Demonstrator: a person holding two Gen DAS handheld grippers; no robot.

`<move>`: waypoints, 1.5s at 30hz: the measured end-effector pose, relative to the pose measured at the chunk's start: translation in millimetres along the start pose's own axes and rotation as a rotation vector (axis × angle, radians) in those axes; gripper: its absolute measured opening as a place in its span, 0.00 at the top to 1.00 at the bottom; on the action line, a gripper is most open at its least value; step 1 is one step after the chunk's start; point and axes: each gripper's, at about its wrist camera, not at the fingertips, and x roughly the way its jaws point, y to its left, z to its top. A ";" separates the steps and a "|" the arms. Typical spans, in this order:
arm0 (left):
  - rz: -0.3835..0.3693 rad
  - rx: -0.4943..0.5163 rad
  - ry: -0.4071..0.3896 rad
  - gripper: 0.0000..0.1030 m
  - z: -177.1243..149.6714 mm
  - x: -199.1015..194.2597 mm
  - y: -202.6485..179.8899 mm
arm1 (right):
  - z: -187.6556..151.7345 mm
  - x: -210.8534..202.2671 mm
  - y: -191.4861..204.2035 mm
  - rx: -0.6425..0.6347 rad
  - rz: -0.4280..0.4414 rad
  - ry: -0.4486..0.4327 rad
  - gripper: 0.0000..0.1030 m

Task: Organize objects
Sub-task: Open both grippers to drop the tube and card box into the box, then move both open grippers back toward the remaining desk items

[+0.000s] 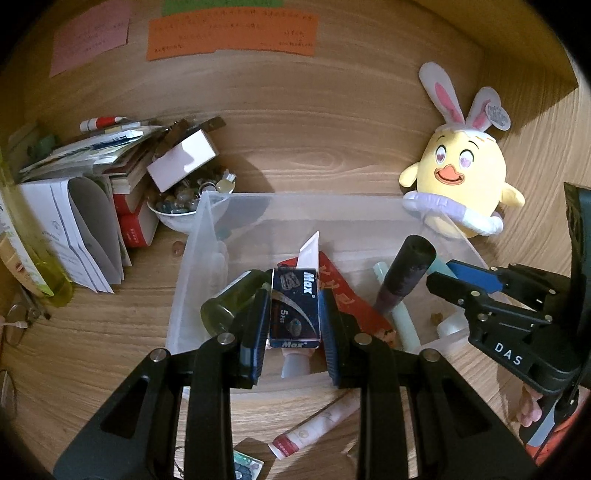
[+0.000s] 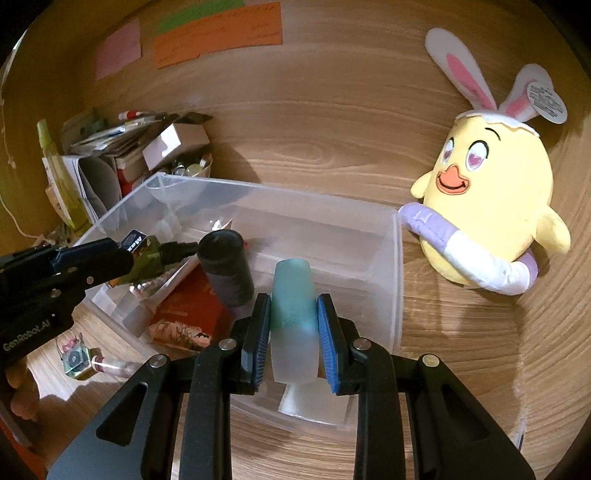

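Gripping a dark blue "Max" box [image 1: 294, 308] between its two blue pads, the left hand-held gripper [image 1: 294, 325] is closed on the box's long sides and holds it above the clear plastic bin [image 1: 236, 206]. The right hand-held gripper [image 2: 294, 339] is closed on a frosted bottle with a teal upper part [image 2: 294, 317], pads pressed to both sides, the bottle pointing forward over the bin's near wall. Inside the bin lie a red packet [image 2: 188, 306], a dark cylindrical container [image 2: 226, 266] leaning up, an olive-green bottle [image 1: 232, 299] and a white tube [image 1: 308, 251]. The bin sits near the middle of the wooden surface [image 1: 325, 147].

Outside the bin's near wall, a pink-and-white tube [image 1: 317, 424] lies flat on the surface. At the bin's far right corner a yellow chick plush with rabbit ears [image 2: 491, 206] stands, its purple-and-white ring touching the bin rim. Toward the surface's far left edge: a stack of papers and books [image 1: 85, 206], a white bowl of small glass pieces [image 1: 177, 210] with a white carton [image 1: 183, 160] resting on it. Coloured notes [image 1: 231, 35] are stuck on the back panel.
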 end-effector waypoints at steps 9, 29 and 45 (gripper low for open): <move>-0.012 0.020 -0.026 0.74 -0.6 -6.8 -3.0 | 0.5 1.2 1.6 -0.003 -0.009 0.000 0.77; -0.043 0.046 -0.143 0.25 -1.6 -70.1 -9.3 | -1.0 -54.6 17.1 -0.058 -0.063 -0.147 0.27; 0.012 0.087 -0.119 0.12 -37.6 -100.2 6.8 | -31.9 -90.1 51.5 -0.119 0.009 -0.189 0.20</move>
